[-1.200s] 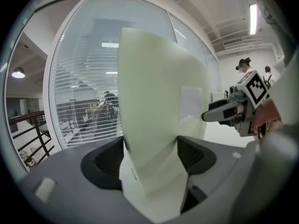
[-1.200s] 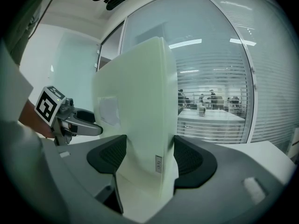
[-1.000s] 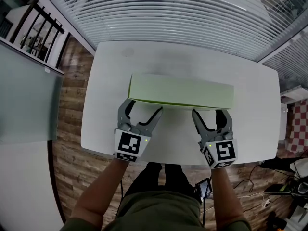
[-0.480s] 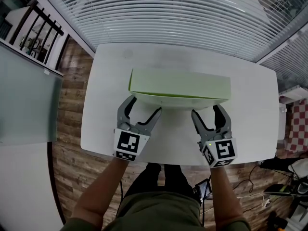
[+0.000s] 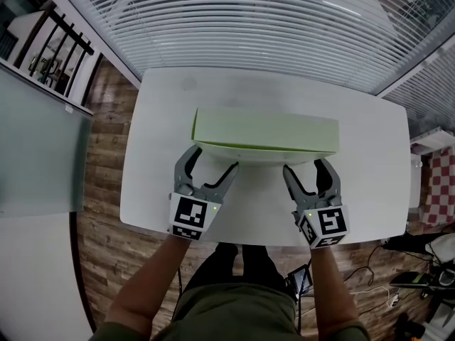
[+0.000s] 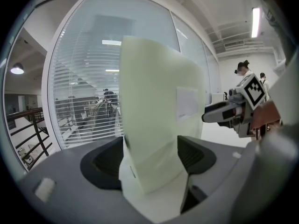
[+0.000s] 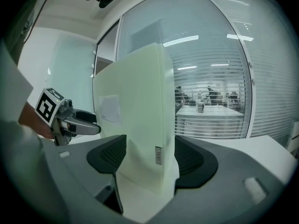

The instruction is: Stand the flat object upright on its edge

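Observation:
A pale green flat box lies lengthwise across the white table, its near long edge lifted so its whitish underside shows. My left gripper holds that near edge towards the box's left end, and my right gripper holds it towards the right end. In the left gripper view the box stands tall between the dark pads, touching both. The right gripper view shows the same box filling the gap between the pads. Each gripper view also catches the other gripper: the right gripper and the left gripper.
A glass wall with white blinds runs just beyond the table's far edge. Wooden floor surrounds the table, with a dark railing at the far left. Cables and gear lie on the floor at the lower right.
The box's near edge has risen off the table and the box has tilted steeper. Both grippers have shifted slightly forward with it.

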Motion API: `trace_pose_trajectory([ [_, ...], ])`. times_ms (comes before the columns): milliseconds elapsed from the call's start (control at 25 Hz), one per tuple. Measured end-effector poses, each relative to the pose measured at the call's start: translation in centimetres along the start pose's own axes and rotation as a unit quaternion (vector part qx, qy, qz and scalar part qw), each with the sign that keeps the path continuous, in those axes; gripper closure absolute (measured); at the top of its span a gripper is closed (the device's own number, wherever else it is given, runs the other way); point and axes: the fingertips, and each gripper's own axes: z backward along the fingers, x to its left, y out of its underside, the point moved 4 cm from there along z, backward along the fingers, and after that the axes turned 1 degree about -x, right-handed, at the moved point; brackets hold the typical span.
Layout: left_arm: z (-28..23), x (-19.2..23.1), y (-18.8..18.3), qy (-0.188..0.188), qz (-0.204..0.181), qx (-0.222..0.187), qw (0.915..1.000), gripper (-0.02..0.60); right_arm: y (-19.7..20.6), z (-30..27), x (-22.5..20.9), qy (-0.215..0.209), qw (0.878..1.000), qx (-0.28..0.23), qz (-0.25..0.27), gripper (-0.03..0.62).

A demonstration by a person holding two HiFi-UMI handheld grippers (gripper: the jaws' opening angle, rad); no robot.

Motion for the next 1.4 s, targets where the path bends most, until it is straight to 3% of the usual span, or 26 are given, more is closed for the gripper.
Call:
trace_pose_trajectory([
  [520,2.3,0.8,0.2,0.001,0.014,0.001,0.9999,0.238,-0.5,1.3,0.0,0.016,1.0,0.005,-0.006,0.281],
  [760,4.2,0.3,-1.5,0.007,0.008,-0.009,0.9999,0.239,-2.2,3.4,-0.1,0.016,1.0,-0.002,-0.004,0.281],
  [1080,8.6,0.6,-6.4,0.008,-0.018,-0.061,0.998,0.261,-8.8,7.6,0.8,0.019,0.998,-0.057,0.018,0.281],
  [1400,10.4,0.6,-9.4,0.018,-0.025,-0.102,0.9943,0.314,-11.4,9.4,2.6,0.016,0.996,-0.082,0.044,0.285],
])
